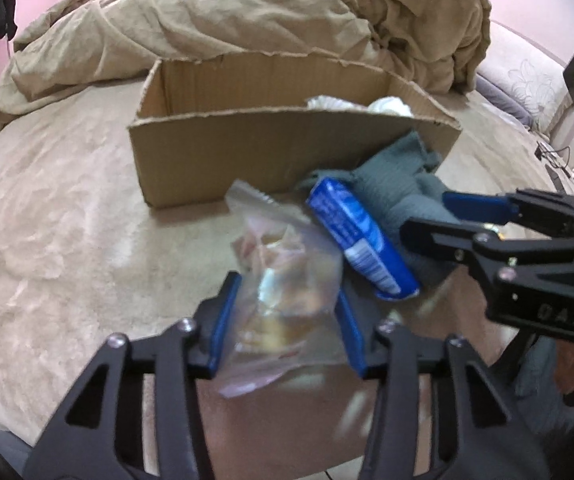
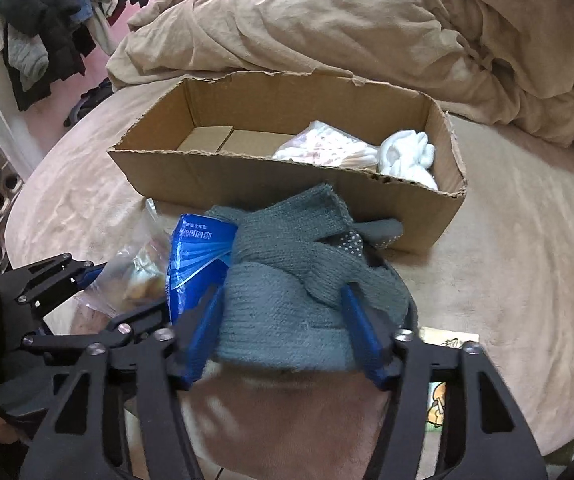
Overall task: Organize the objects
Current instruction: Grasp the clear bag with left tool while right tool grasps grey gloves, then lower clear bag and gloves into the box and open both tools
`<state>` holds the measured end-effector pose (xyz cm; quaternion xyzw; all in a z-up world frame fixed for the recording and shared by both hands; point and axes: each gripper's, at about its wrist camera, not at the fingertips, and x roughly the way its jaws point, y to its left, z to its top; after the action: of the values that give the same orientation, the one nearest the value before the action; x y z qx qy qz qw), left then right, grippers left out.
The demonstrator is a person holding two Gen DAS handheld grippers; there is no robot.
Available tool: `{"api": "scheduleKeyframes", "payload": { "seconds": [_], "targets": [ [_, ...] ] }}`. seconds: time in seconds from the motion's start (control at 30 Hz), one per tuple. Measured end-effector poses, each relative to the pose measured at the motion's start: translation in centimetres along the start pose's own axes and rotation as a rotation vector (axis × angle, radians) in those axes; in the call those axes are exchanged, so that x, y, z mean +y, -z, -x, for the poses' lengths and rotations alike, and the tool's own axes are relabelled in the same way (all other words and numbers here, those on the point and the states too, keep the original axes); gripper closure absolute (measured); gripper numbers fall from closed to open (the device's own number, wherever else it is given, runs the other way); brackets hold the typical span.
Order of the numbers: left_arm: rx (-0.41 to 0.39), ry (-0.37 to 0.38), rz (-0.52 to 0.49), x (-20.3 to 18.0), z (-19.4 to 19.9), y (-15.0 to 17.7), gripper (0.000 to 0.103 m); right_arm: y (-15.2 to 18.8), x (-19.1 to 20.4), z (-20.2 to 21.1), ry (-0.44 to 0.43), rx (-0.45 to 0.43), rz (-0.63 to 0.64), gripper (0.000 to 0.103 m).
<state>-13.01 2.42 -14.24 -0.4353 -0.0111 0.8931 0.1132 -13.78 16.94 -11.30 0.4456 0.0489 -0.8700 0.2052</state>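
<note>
Pick-up step: left gripper (image 1: 283, 320) is clamped on the bag (image 1: 287, 280), right gripper (image 2: 283, 332) pinches the gloves (image 2: 299, 276) — next, lift both into the box (image 2: 247, 184).

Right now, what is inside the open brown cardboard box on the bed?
The brown cardboard box holds a clear bag of white and pink items and a bundle of white fabric at its right end. Its left half shows bare floor flaps. Anything beneath those two is covered.

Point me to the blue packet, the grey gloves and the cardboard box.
blue packet (image 1: 361, 236): left wrist view, middle of its printed face.
grey gloves (image 2: 287, 280): right wrist view, knit between the fingers.
cardboard box (image 2: 247, 184): right wrist view, near outer wall.
</note>
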Motion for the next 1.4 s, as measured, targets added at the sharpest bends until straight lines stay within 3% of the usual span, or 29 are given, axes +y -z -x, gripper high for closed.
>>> {"api": "scheduleKeyframes", "payload": {
  "seconds": [0.03, 0.17, 0.23, 0.8, 0.97, 1.23, 1.4],
  "targets": [
    [-0.006, -0.001, 0.003, -0.1, 0.2, 0.0, 0.057, 0.0, 0.1, 0.1, 0.001, -0.005, 0.009, 0.062],
    [-0.019, 0.003, 0.021, 0.1, 1.3, -0.2, 0.058, -0.1, 0.7, 0.9, -0.011, -0.017, 0.041, 0.077],
    [-0.019, 0.007, 0.033, 0.1, 1.8, -0.1, 0.058, -0.2, 0.3, 1.4, -0.031, -0.02, 0.027, 0.089],
    [-0.131, 0.024, 0.107, 1.3, 10.5, -1.8, 0.058, -1.8, -0.3, 8.6, -0.053, -0.12, -0.002, 0.094],
    [-0.195, -0.005, 0.08, 1.5, 13.4, -2.7, 0.058, -3.1, 0.1, 10.6, -0.055, -0.15, 0.014, 0.094],
    [-0.226, -0.012, 0.109, 4.4, 14.7, -4.3, 0.058, -6.6, 1.7, 10.3, -0.05, -0.195, 0.046, 0.094],
    [-0.227, -0.021, 0.148, 7.0, 14.1, -4.9, 0.058, -9.5, 3.6, 7.7, -0.048, -0.206, 0.085, 0.094]
  ]
}}
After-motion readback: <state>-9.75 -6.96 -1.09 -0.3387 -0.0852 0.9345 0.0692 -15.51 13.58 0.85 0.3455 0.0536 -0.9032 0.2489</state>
